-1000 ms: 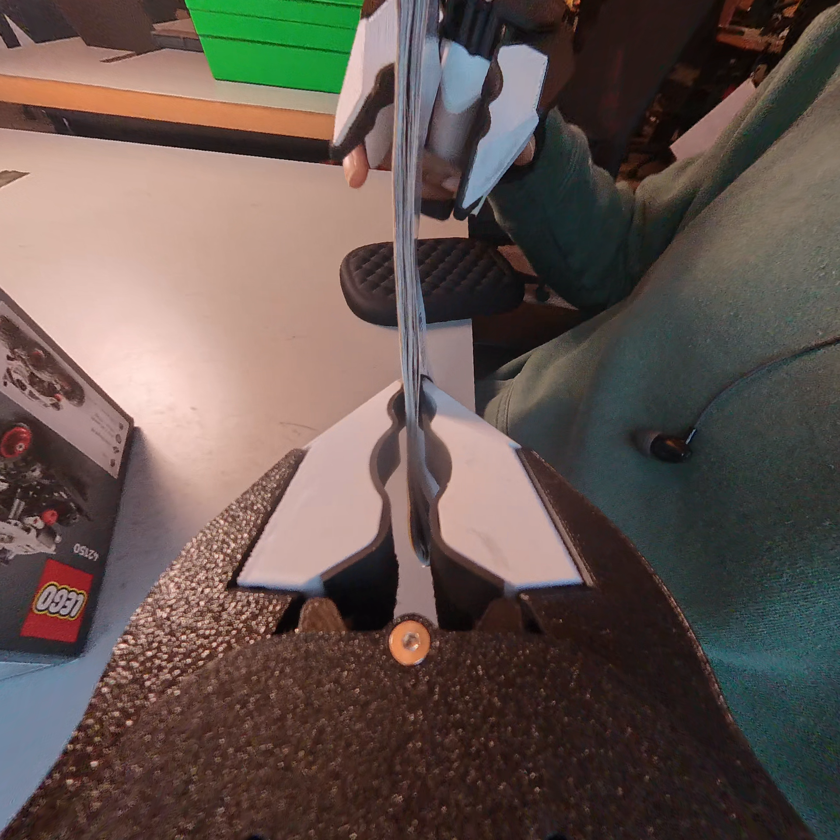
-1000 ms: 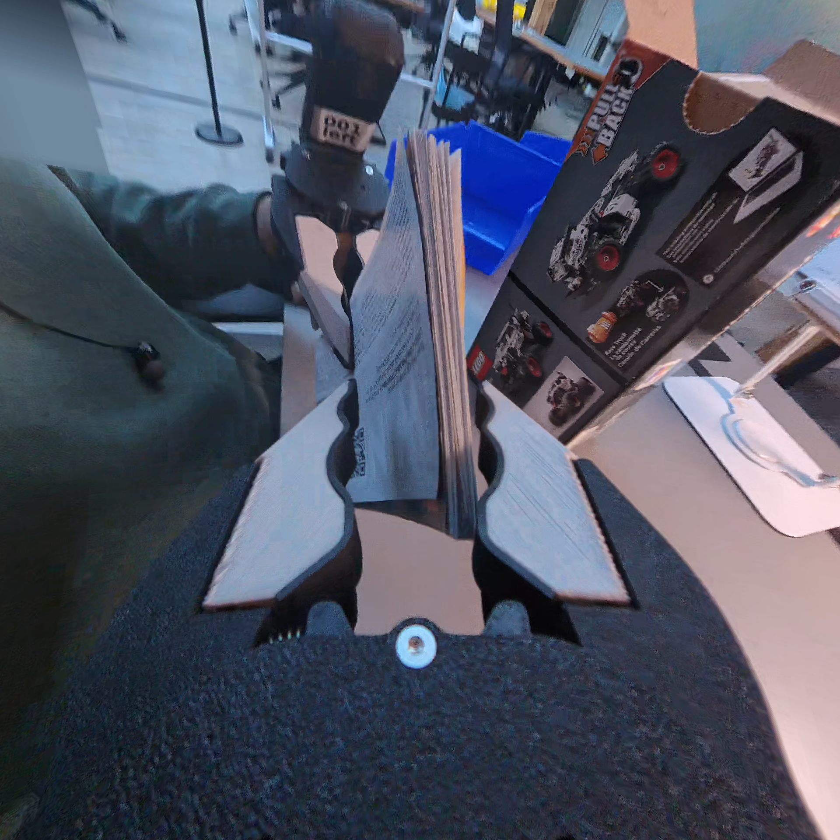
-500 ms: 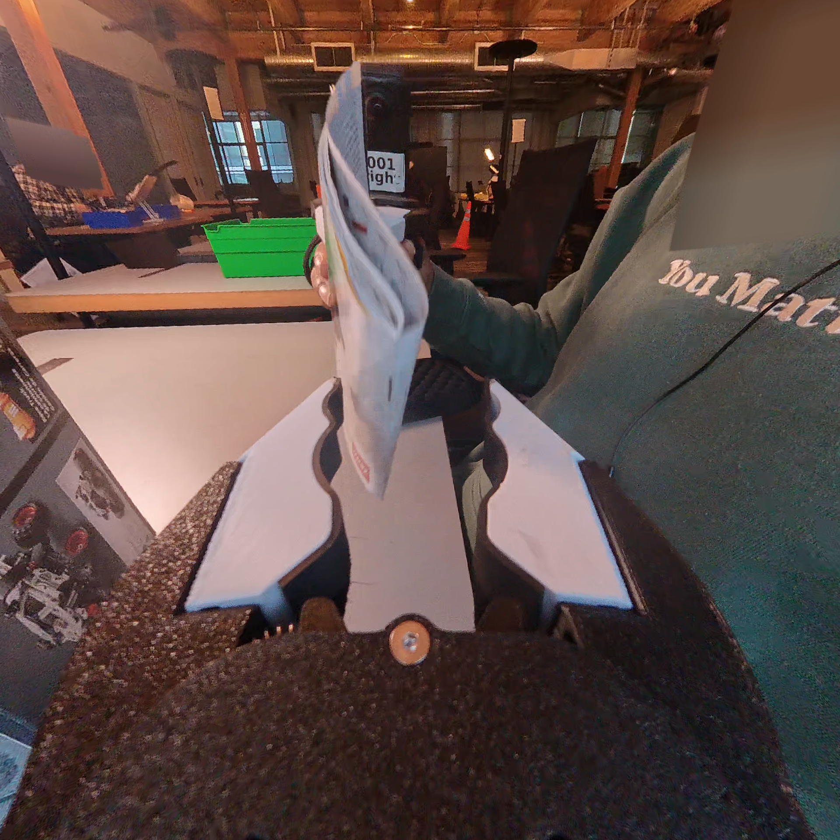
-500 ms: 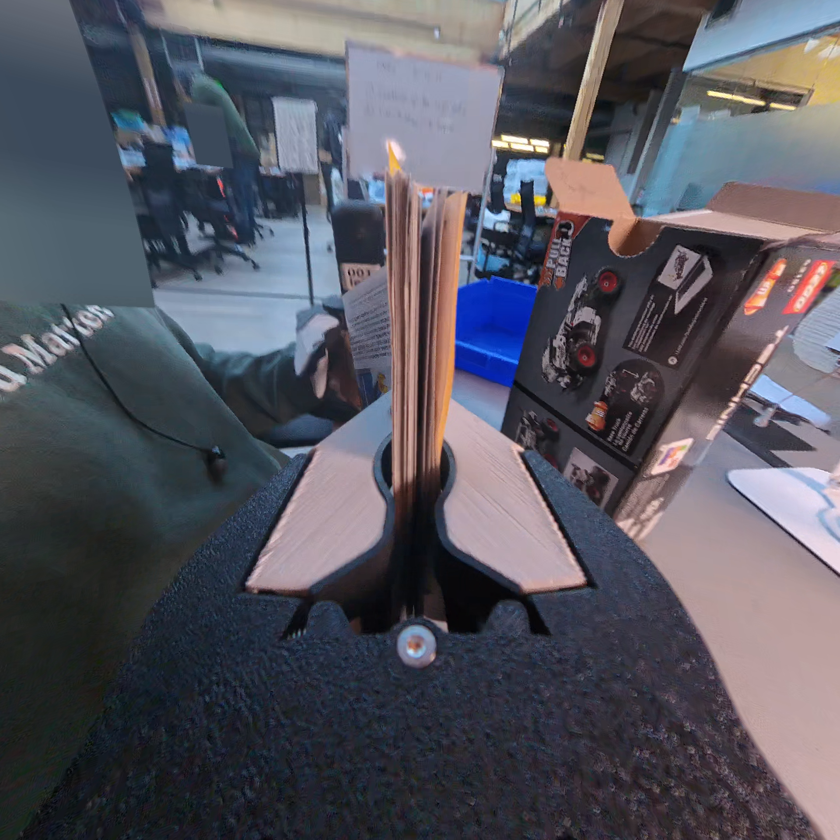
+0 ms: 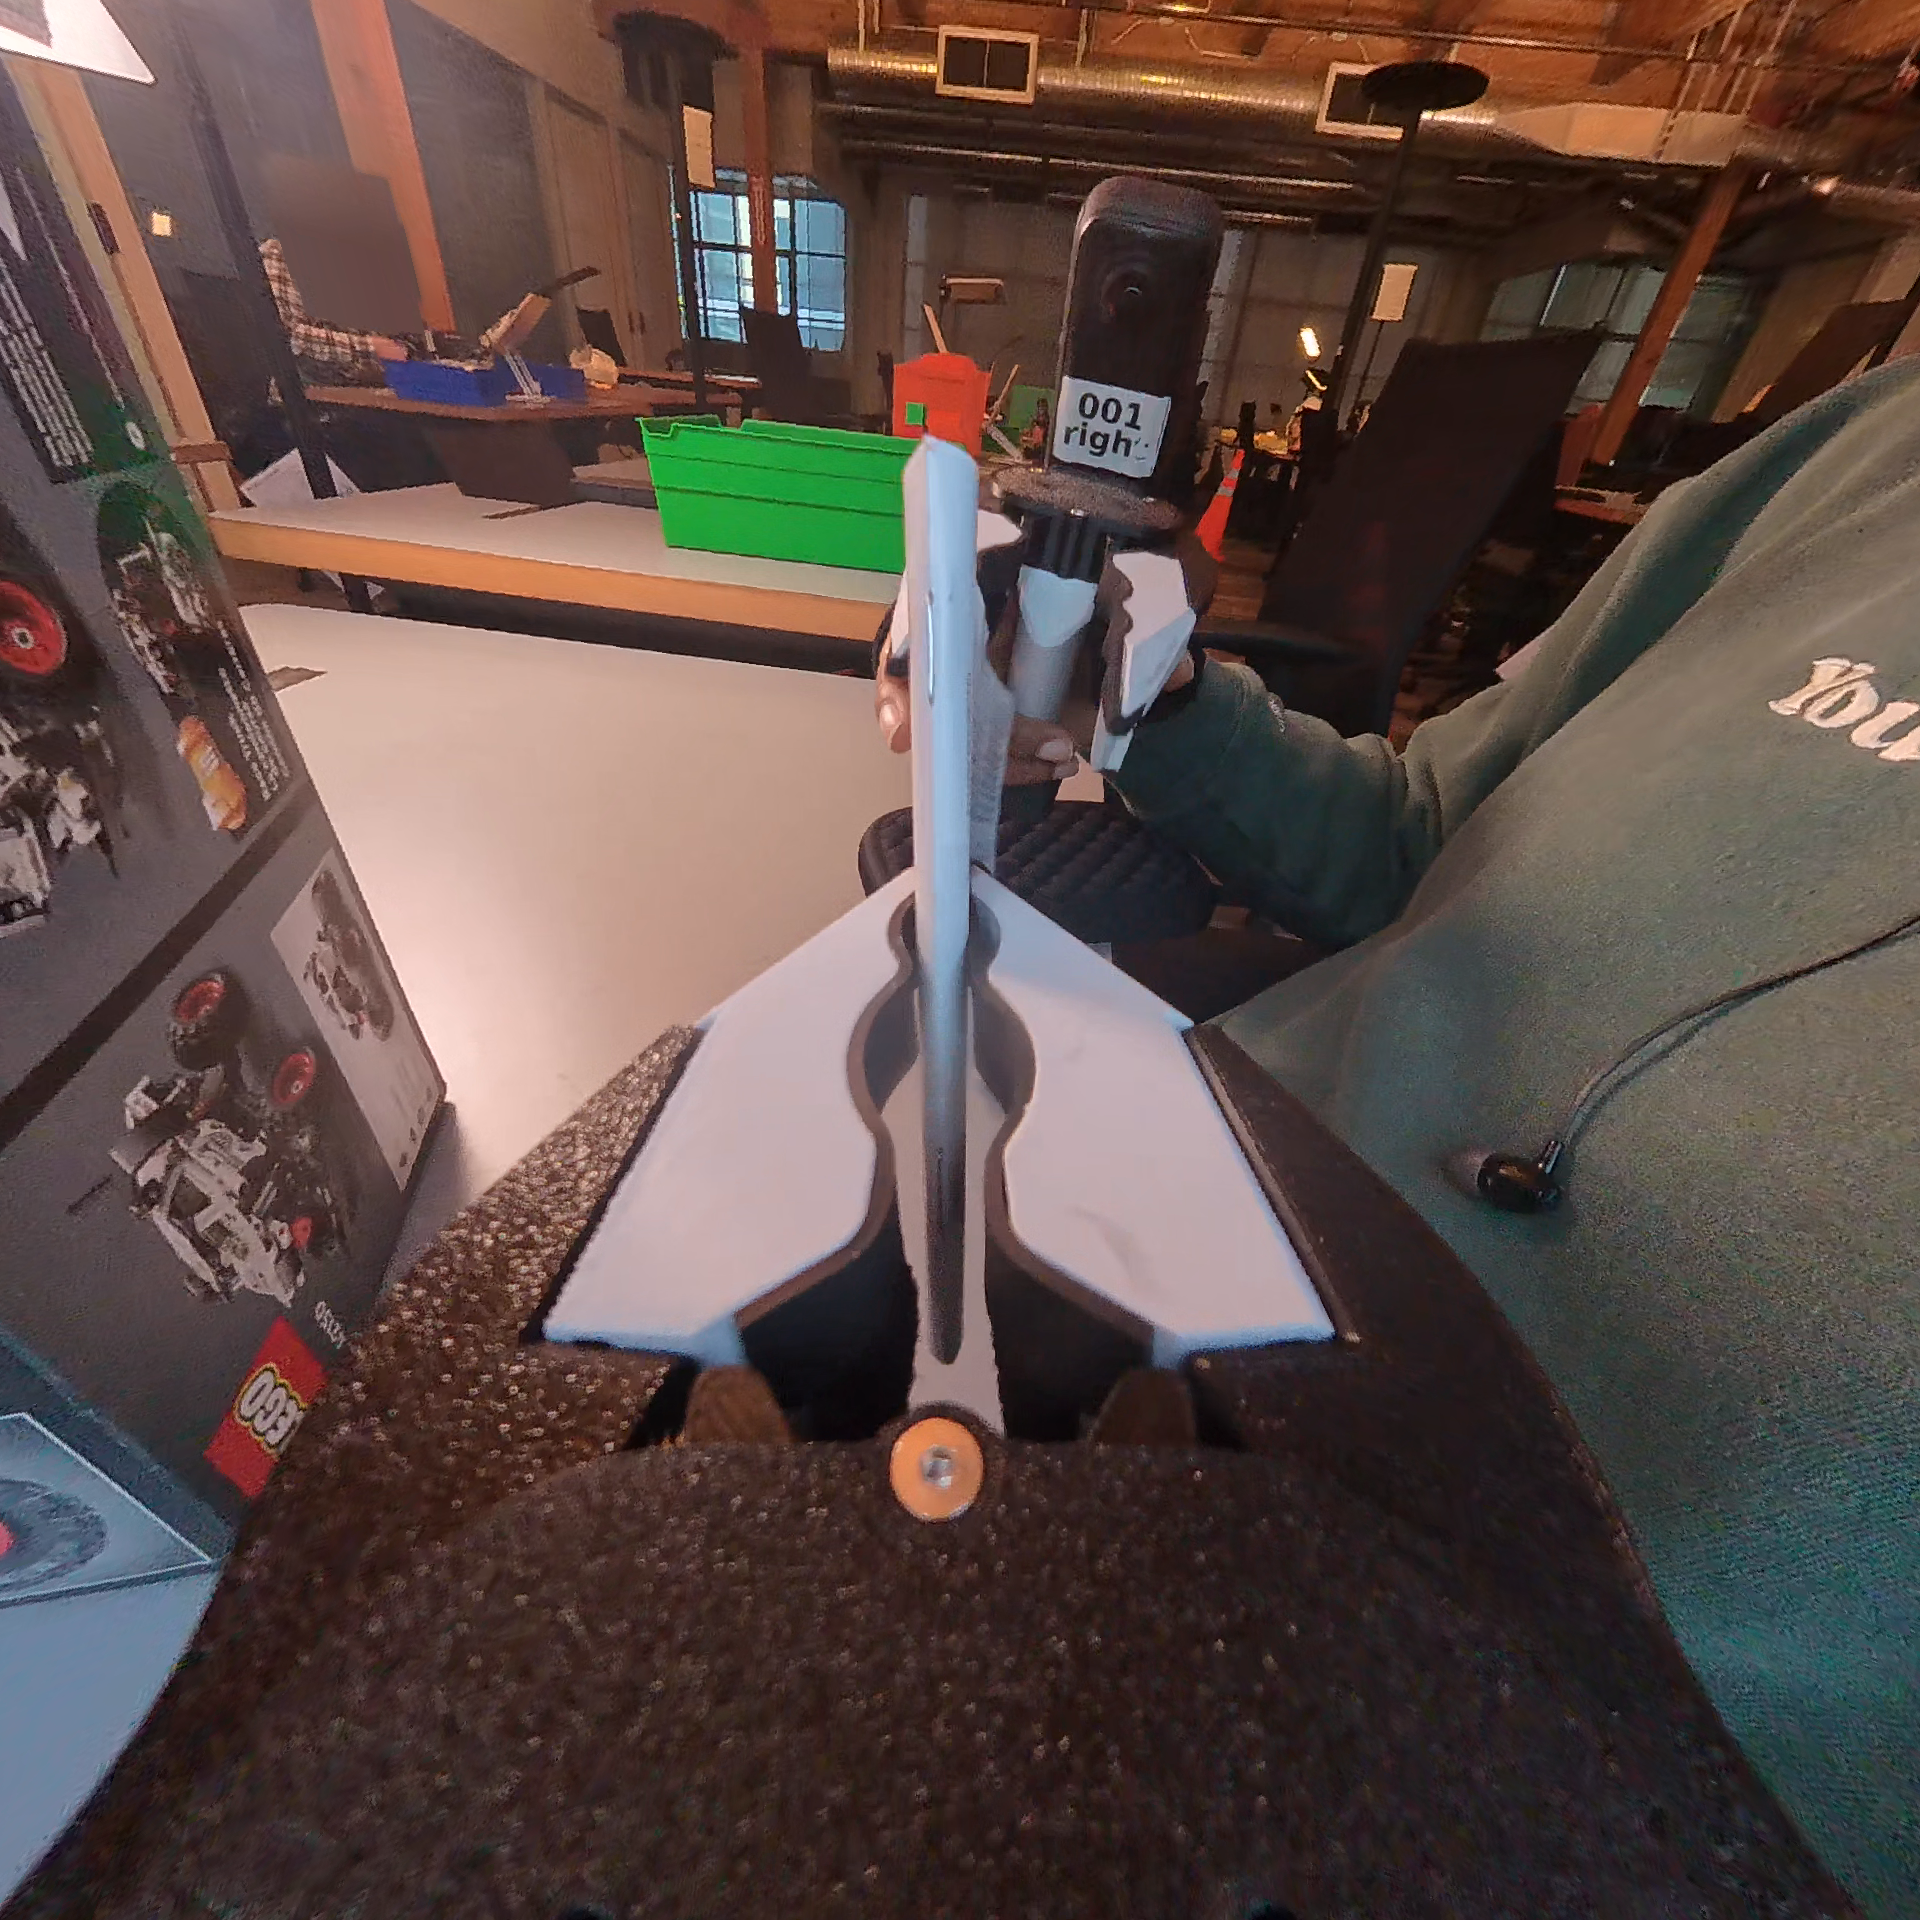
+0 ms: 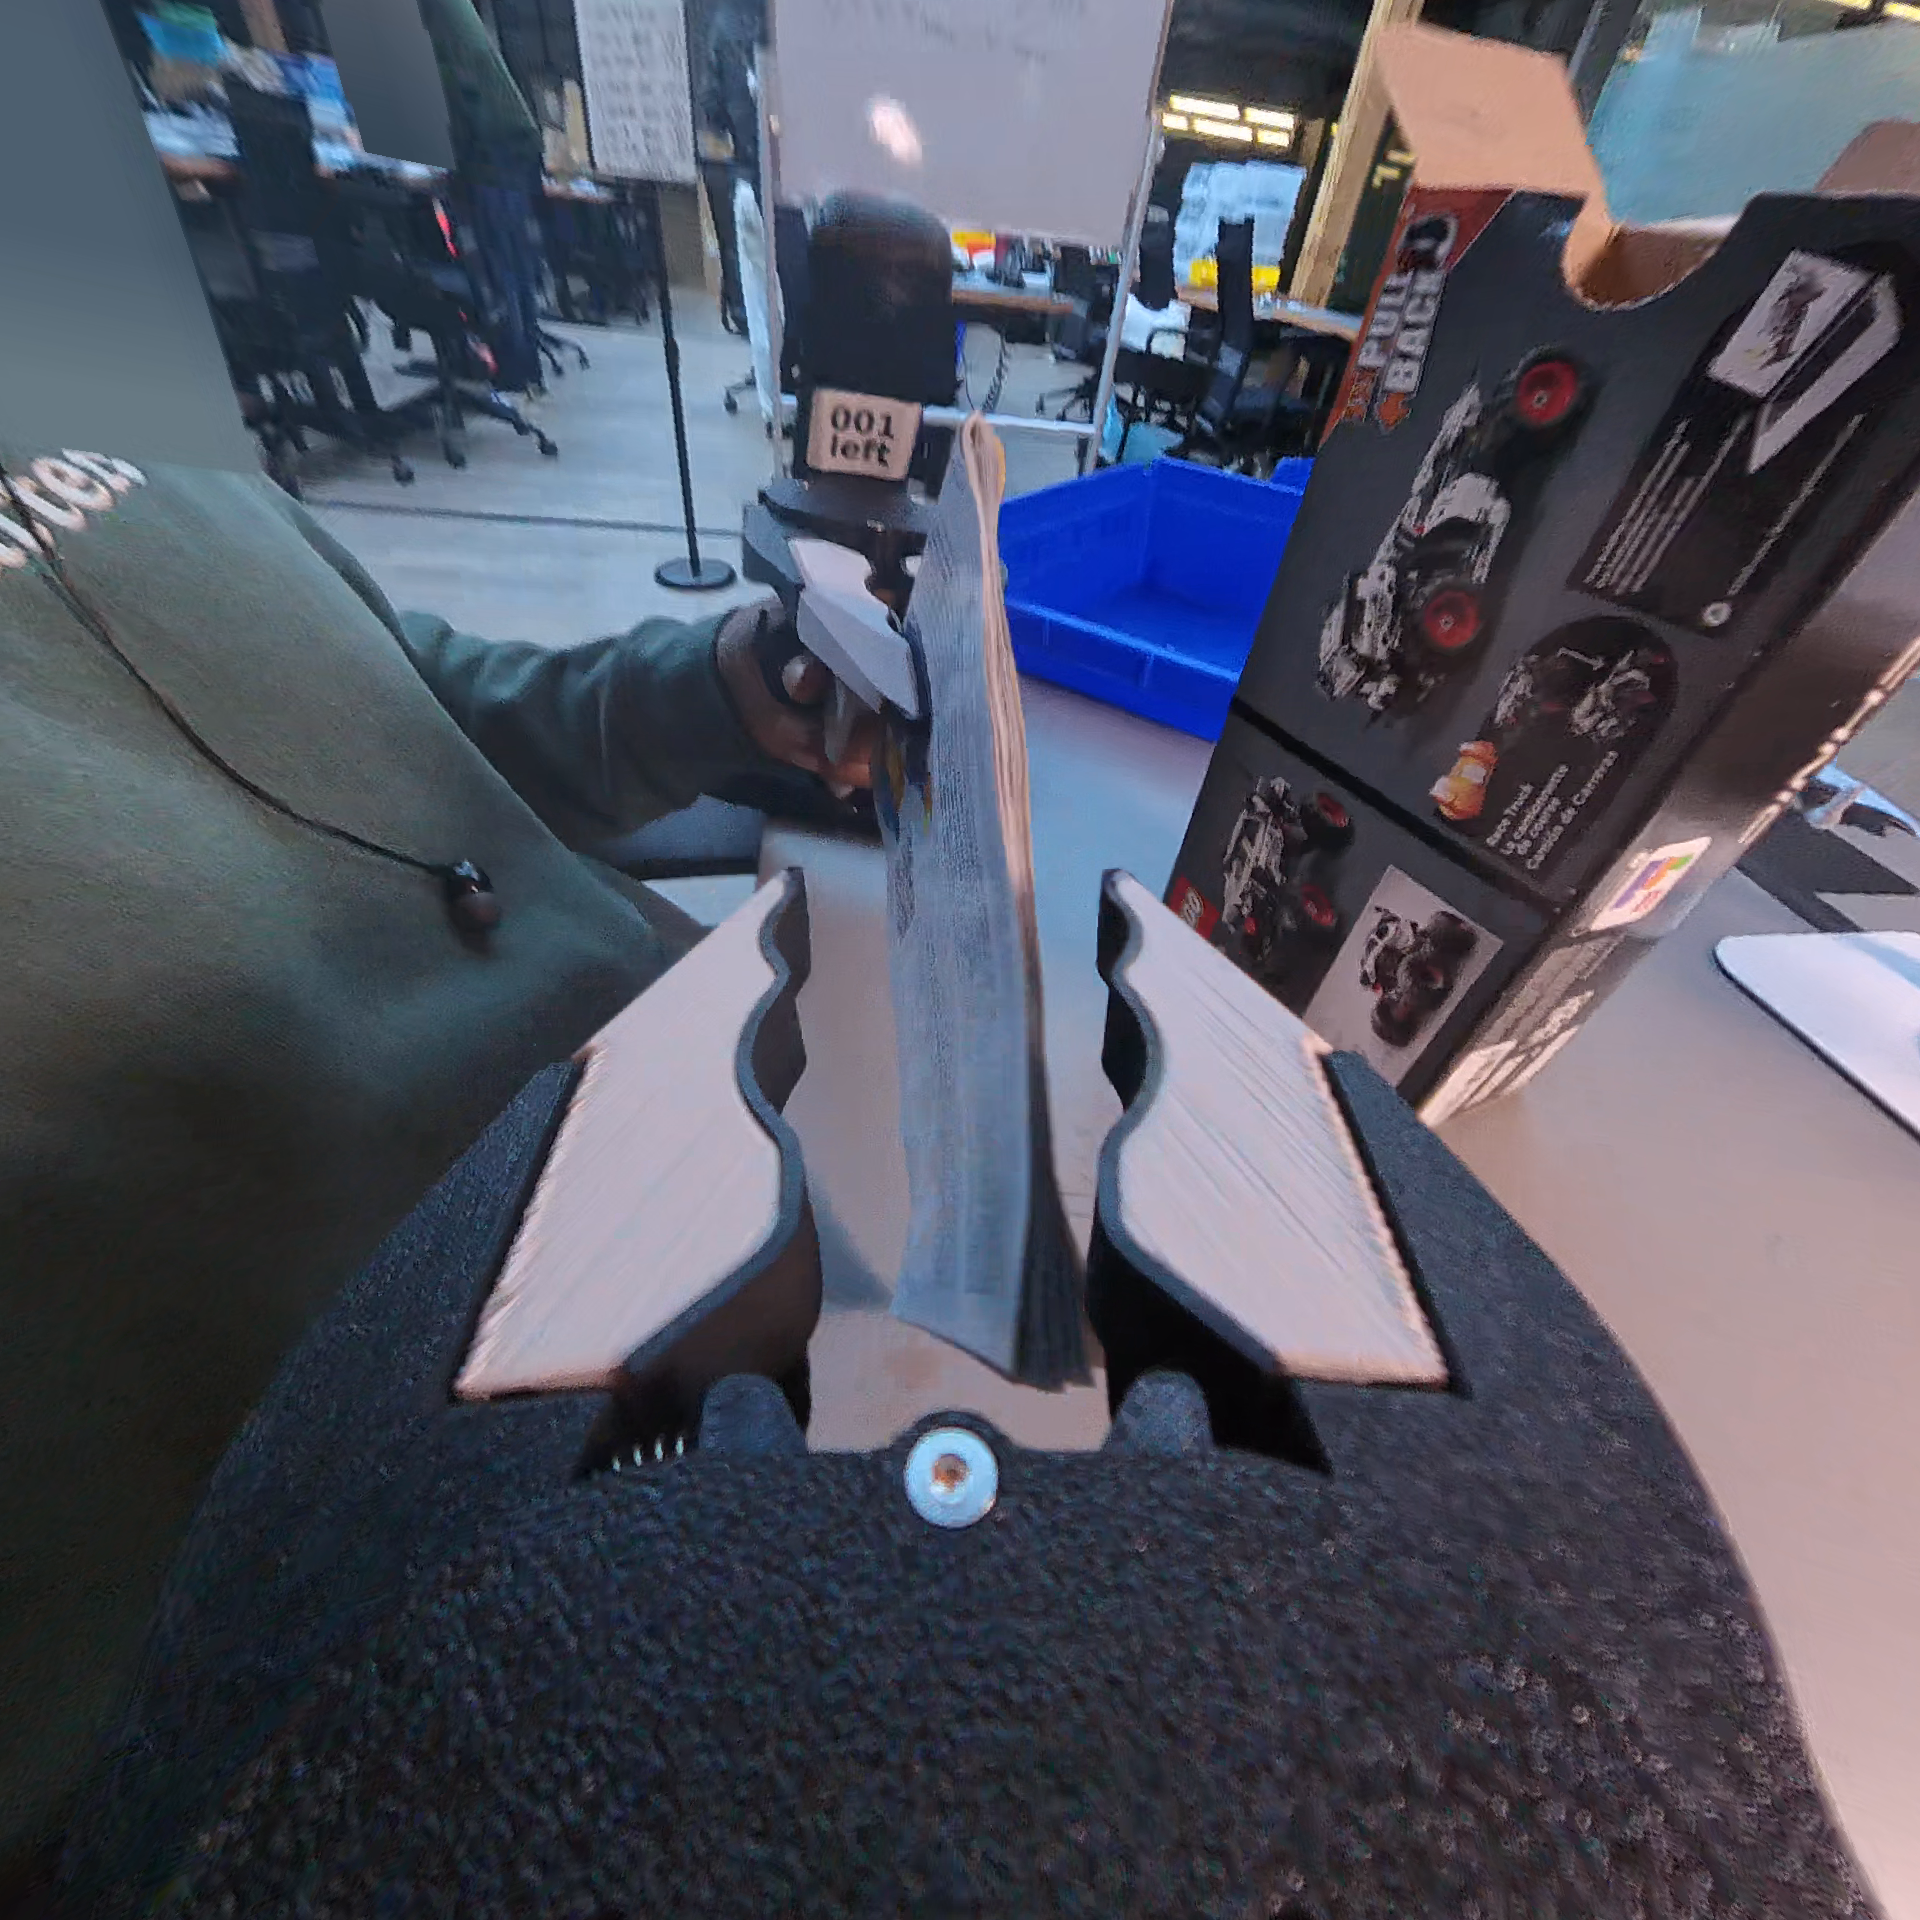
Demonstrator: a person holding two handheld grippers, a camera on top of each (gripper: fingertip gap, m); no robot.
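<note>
Two handheld grippers, each seen from its own wrist camera. The left gripper has a dark, coarse-grained, speckled housing filling the lower frame, a round silver screw at centre, and two pale wedge-shaped fingers edged in black with wavy inner outlines. The right gripper has a black, finer-grained housing, the same central screw, and matching pale fingers; a small coil spring shows at its lower left. Each carries a black upright camera with a white label. The person wears a green sweatshirt with white lettering, long sleeves, and a thin black drawstring ending in a bead.
</note>
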